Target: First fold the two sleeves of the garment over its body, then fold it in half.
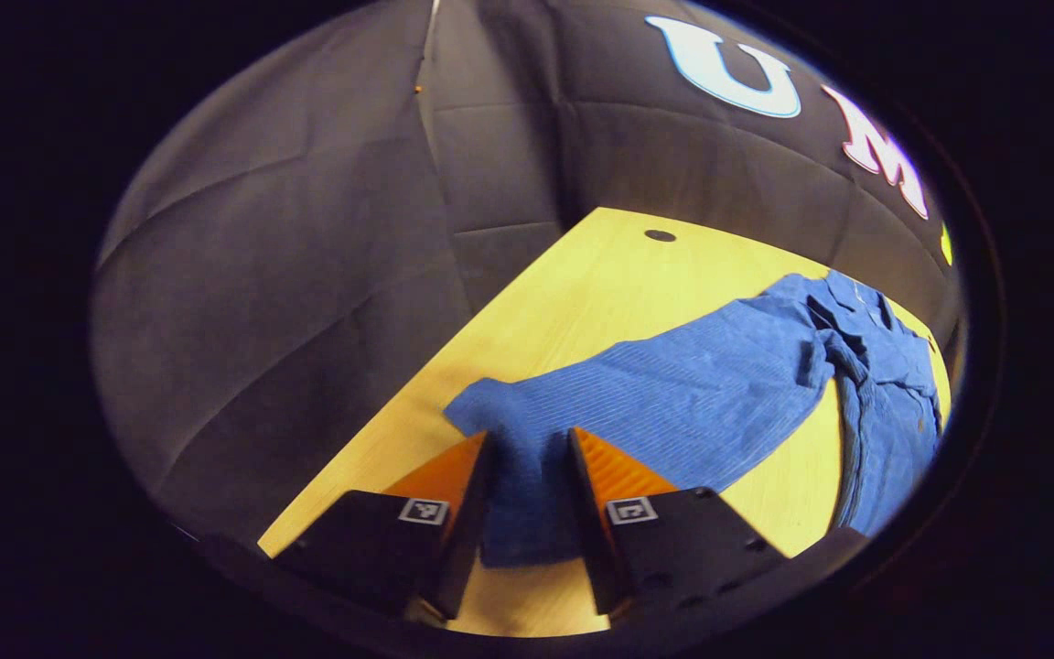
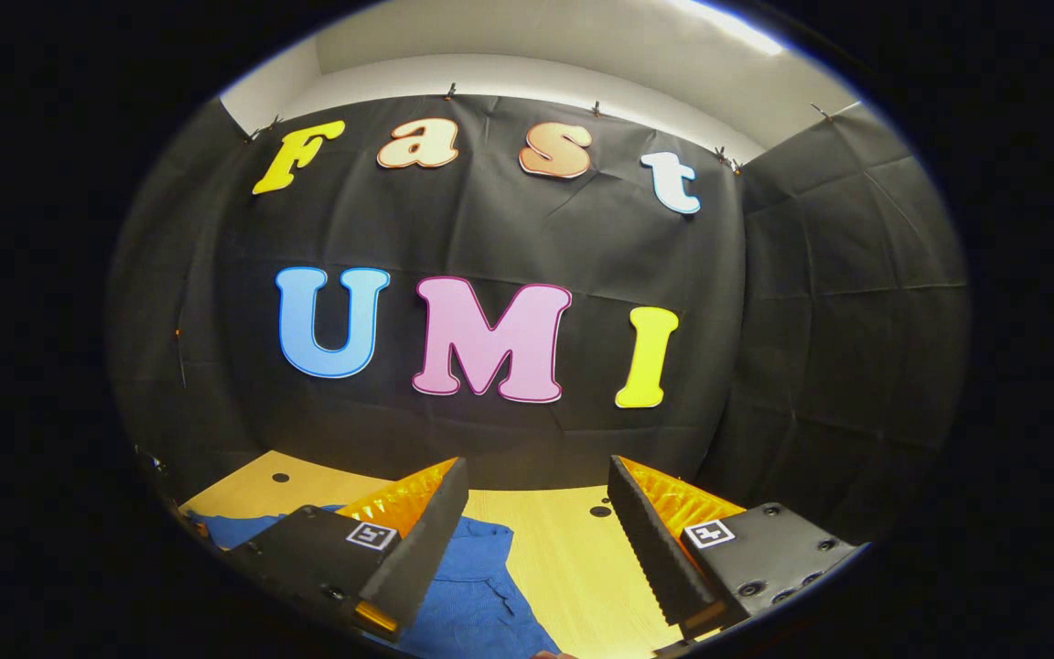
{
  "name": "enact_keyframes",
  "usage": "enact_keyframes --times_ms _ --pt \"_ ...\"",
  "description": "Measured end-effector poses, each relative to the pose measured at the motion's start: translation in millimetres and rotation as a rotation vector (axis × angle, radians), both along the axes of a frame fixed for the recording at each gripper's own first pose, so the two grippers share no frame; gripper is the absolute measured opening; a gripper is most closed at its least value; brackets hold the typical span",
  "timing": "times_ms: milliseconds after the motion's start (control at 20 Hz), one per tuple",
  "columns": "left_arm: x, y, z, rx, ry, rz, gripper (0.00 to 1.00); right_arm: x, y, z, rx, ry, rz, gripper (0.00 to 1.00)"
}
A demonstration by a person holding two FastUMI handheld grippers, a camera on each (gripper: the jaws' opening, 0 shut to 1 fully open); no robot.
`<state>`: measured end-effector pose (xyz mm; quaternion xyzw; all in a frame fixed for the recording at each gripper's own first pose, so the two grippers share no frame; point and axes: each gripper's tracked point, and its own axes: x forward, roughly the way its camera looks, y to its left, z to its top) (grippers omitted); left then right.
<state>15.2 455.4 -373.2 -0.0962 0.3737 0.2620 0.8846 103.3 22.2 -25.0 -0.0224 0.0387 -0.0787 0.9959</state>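
Two tools: both mine.
Left gripper view: my left tool (image 1: 532, 458) grasps the sleeve (image 1: 527, 513) end of the blue garment (image 1: 701, 394), spread on the table (image 1: 573, 293).
Right gripper view: my right tool (image 2: 536, 513) hangs released above the garment (image 2: 477, 586).

You are working in a booth hung with creased black cloth (image 2: 811, 302), clipped along its top edge. Above it runs a pale wall (image 2: 527, 69) with what may be a strip light at the upper right. The light wooden table (image 1: 600, 275) has small dark holes.
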Motion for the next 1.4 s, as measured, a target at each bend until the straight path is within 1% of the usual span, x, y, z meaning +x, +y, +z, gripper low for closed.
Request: enact_keyframes --times_ms 100,200,250,300,450,600,850,900,950,1200,1250,1400 --pt "6.5 -4.0 1.5 0.009 -0.003 -0.015 0.23 -2.1 -0.9 -2.9 0.006 0.011 -0.002 0.88" --pt "6.3 -2.4 4.3 0.015 -0.008 -0.001 0.04 -4.2 -3.4 -4.0 -0.001 0.022 -0.004 0.88" --pt "6.9 -0.8 2.6 0.011 -0.01 0.001 0.04 -5.8 -5.4 -2.8 -0.007 0.022 -0.005 0.88" --pt "7.8 -0.8 1.9 -0.002 -0.009 0.004 0.0 -7.1 -7.3 -0.7 -0.013 0.022 -0.007 0.88" --pt "10.9 -0.2 10.5 -0.026 -0.023 0.008 0.0 -10.9 -12.8 1.1 -0.017 0.023 -0.015 0.88" --pt "21.2 -2.2 37.4 -0.033 -0.081 0.0 0.0 -11.8 -17.3 0.1 -0.017 0.024 -0.011 0.88" --pt "50.3 -31.2 75.4 -0.065 -0.117 -0.023 0.0 -8.5 -28.3 -1.5 0.009 0.019 -0.001 0.88" --pt "55.9 -38.9 84.3 -0.074 -0.122 -0.029 0.0 -8.3 -32.8 -1.9 0.016 0.019 -0.002 0.98" --pt "60.7 -44.3 89.3 -0.079 -0.127 -0.035 0.0 -7.8 -36.9 -2.9 0.022 0.02 -0.004 0.98" --pt "103.9 -81.3 138.1 -0.118 -0.204 -0.08 0.0 -8.7 -58.7 -12.2 0.058 0.034 -0.017 0.98" --pt "110.2 -90.4 151.5 -0.123 -0.221 -0.101 0.0 -10.7 -64.4 -13.1 0.064 0.036 -0.024 0.98" --pt "139.8 -120.1 170.8 -0.113 -0.238 -0.168 0.0 -17.9 -83.0 -16.8 0.081 0.038 -0.055 0.98"
